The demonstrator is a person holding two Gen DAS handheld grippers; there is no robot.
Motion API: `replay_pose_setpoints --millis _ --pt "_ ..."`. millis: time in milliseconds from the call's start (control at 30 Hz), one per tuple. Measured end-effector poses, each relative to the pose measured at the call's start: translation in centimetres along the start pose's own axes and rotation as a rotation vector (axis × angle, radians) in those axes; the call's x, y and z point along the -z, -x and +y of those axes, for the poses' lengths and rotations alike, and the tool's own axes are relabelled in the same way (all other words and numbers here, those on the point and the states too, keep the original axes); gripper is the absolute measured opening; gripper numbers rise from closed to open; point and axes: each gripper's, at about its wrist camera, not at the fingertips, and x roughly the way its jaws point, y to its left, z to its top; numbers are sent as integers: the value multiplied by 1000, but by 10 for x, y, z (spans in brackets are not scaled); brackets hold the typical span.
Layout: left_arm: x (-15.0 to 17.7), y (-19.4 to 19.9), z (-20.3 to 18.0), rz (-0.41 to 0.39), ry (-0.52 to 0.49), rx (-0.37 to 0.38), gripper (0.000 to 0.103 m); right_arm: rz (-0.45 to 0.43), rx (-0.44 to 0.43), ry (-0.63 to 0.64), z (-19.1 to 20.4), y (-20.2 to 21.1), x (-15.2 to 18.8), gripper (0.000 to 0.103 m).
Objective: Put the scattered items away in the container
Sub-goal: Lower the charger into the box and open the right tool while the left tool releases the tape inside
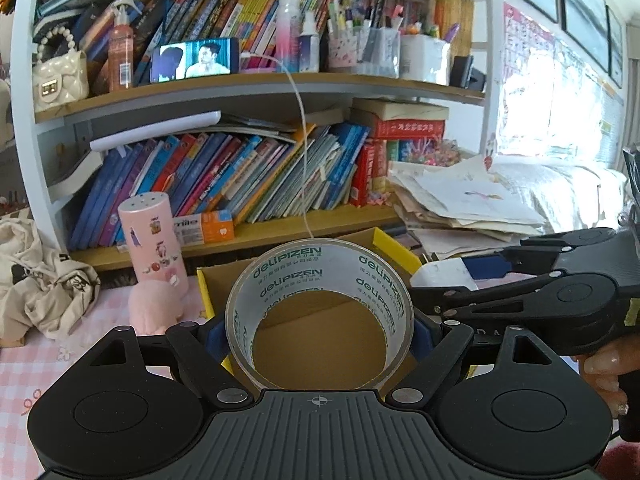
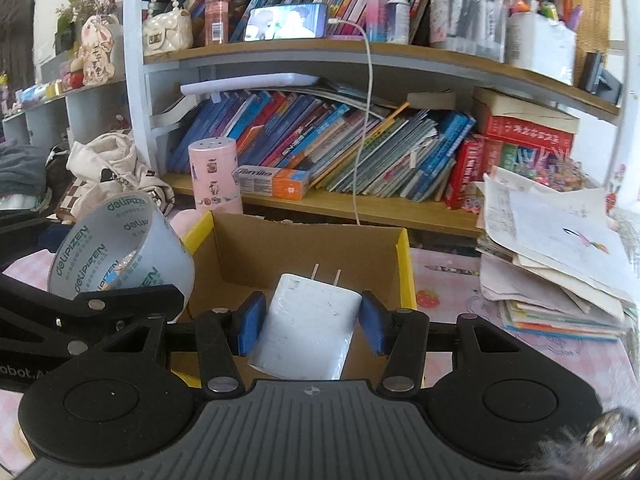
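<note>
My left gripper (image 1: 319, 334) is shut on a roll of clear tape (image 1: 320, 276) printed with green letters, held above the cardboard box (image 1: 384, 240) with yellow flaps. In the right wrist view the same tape roll (image 2: 120, 248) hangs at the left, over the box's left flap. My right gripper (image 2: 308, 320) is shut on a white plug charger (image 2: 308, 320), prongs pointing forward, above the open box (image 2: 304, 248). In the left wrist view the right gripper (image 1: 444, 280) comes in from the right with the charger (image 1: 440, 274) at its tip.
A pink cylinder with stickers (image 1: 154, 240) and a pink plush (image 1: 158, 308) stand left of the box. A bookshelf (image 1: 256, 84) full of books rises behind it. A paper stack (image 2: 560, 264) lies on the right, a cream bag (image 1: 44, 276) on the left. A white cable (image 2: 366, 120) hangs down.
</note>
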Motion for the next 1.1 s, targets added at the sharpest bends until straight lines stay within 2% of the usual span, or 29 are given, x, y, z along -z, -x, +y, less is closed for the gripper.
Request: replay_pose_setpoints --millis 267,600,767,1100 --pt "-3 -35 1 70 -3 -38 85 76 -63 59 -13 -44 -10 49" --pt "-6 -82 -8 186 -119 -83 85 224 -176 190 -29 -117 -35 49" --pt "-4 -102 -4 248 -88 -92 85 288 -197 264 -29 -156 -47 49" --pt "4 -134 -11 387 -179 -96 85 434 -223 363 -18 -214 -53 49"
